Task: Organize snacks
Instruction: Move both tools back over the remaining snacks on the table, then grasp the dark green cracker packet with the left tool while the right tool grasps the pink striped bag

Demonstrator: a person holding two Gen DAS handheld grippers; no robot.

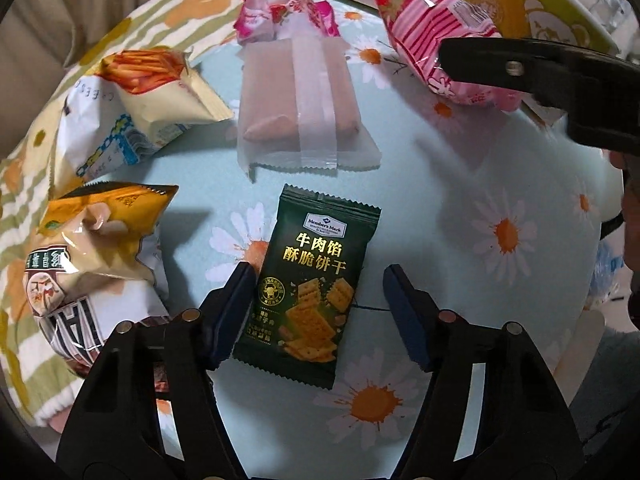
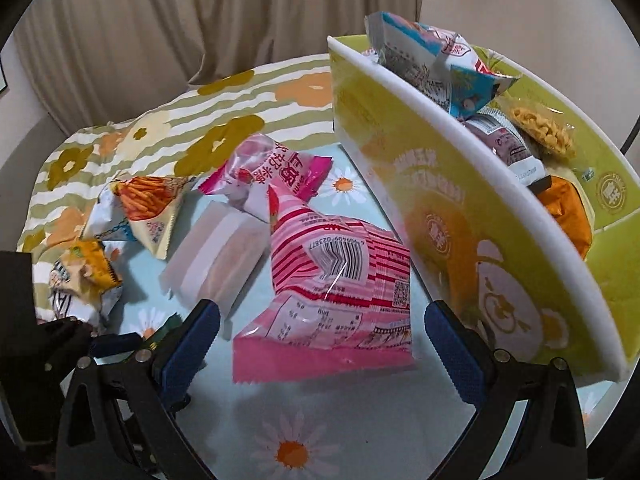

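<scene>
Beige curtain behind daisy tablecloth; both claws open over packets.

A dark green cracker packet lies flat at lower centre, label up. A pink striped bag lies at centre, barcode up, beside a yellow box at right holding several packets.

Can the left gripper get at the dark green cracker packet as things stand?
Probably yes. The left gripper already straddles the dark green cracker packet, which lies flat on the tablecloth with nothing over it; one pad looks against its edge, the other apart.
</scene>
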